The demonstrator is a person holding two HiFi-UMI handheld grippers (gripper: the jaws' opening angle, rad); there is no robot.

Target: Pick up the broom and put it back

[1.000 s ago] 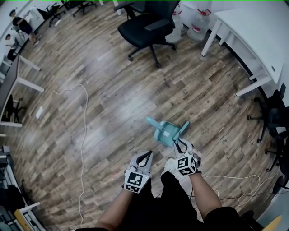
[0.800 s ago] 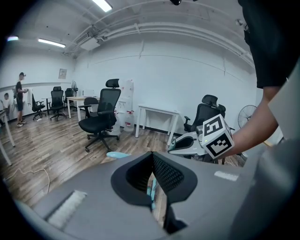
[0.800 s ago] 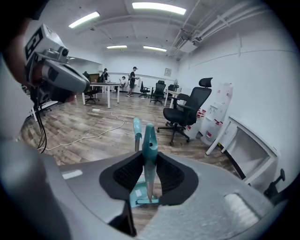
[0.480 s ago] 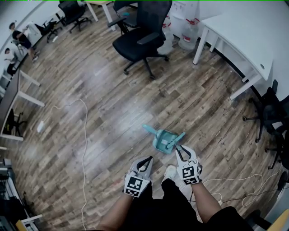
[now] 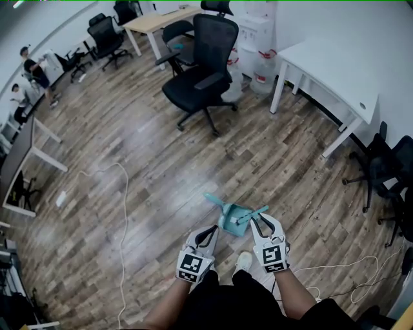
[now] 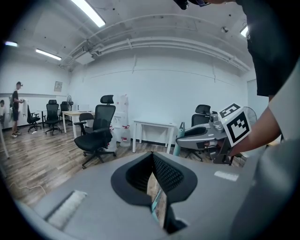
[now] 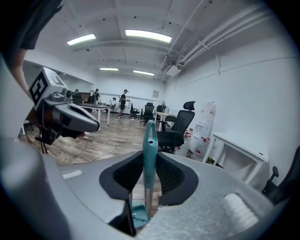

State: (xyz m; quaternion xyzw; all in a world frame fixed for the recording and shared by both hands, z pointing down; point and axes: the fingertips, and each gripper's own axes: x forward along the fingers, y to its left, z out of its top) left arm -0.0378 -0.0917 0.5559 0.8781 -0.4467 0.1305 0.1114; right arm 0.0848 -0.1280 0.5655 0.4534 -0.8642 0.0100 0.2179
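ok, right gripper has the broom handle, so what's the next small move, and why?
Probably lift the right gripper straight up, grip unchanged. Its jaws are shut on the broom near the handle's top, while the lower end sits at the dustpan down by the floor; the left gripper is empty.

- The wooden floor (image 5: 129,129) is brown planks with a shiny patch near its middle;
- A black office chair (image 5: 197,80) stands on its wheels toward the floor's far edge;
- Just beside the chair, by the far wall, stand big water jugs (image 5: 261,64);
- A white table (image 5: 335,58) stands on its legs along the right edge;
- A wooden table (image 5: 161,19) stands at the far edge, with more black chairs (image 5: 106,38) to its left;
- A long white cable (image 5: 121,206) curls over the left side;
- Another white cable (image 5: 342,267) loops in the near right corner.
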